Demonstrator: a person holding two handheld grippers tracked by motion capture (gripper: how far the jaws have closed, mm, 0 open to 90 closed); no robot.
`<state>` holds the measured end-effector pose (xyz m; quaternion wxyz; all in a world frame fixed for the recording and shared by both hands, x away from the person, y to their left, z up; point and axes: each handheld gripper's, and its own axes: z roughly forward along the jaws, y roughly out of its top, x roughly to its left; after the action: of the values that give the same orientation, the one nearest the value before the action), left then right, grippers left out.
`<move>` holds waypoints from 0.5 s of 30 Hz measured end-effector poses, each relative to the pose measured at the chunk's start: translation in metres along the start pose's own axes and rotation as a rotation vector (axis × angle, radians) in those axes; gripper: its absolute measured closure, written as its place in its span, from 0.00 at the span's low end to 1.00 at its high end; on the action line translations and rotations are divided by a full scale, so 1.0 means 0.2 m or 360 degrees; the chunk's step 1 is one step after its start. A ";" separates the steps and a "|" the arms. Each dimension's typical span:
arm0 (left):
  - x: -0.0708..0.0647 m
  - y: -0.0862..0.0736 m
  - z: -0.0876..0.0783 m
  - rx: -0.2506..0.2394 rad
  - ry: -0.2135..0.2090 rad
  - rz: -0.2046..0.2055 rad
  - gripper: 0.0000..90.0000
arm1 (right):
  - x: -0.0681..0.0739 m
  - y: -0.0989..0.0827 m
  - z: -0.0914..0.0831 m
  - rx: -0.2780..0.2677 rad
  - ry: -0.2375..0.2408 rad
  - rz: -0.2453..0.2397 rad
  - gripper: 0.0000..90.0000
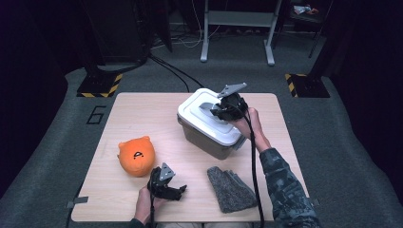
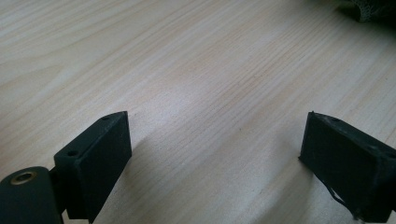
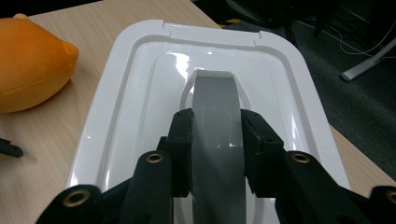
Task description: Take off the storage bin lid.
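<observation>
handle, grey and arched, sits clamped between the pads of the right gripper, which grips it from both sides over the middle of the white lid. lid and handle belong to a storage bin standing toward the 1 o'clock part of the table, and the lid lies seated on it. hard, glossy plastic like this will likely be stiff and light but slippery, so the flat sides of the handle, where the pads press now, look the surest hold; a pull straight up should keep the lid from tilting or catching on the rim.

left gripper rests low near 6 o'clock with its jaws wide apart and nothing between them, bare wood under it. at 9 o'clock of that gripper lies an orange plush toy, and at 3 o'clock of it a grey cloth, both apart from the bin.

whatever the bin holds is hidden under the lid. whether clips lock the lid cannot be made out. the near end of the handle is cut off in the right gripper view.
</observation>
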<state>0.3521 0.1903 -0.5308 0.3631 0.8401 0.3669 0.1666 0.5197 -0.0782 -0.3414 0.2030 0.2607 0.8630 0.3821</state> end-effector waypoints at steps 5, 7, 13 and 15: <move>0.00 0.00 0.00 0.0004 -0.0001 0.0005 0.09 | -0.02 0.01 -0.03 -0.0005 -0.0022 0.0027 0.74; 0.00 0.00 0.00 0.0004 -0.0003 0.0005 0.09 | -0.03 0.01 -0.05 -0.0005 -0.0031 0.0037 0.74; 0.00 0.00 0.00 0.0006 -0.0003 0.0005 0.09 | -0.07 0.00 -0.08 -0.0011 -0.0072 0.0063 0.74; 0.00 0.00 0.00 0.0005 -0.0003 0.0005 0.09 | -0.08 -0.01 -0.09 -0.0015 -0.0092 0.0082 0.74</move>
<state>0.3522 0.1906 -0.5306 0.3618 0.8414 0.3656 0.1656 0.5220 -0.0992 -0.3290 0.2192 0.2928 0.8479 0.3837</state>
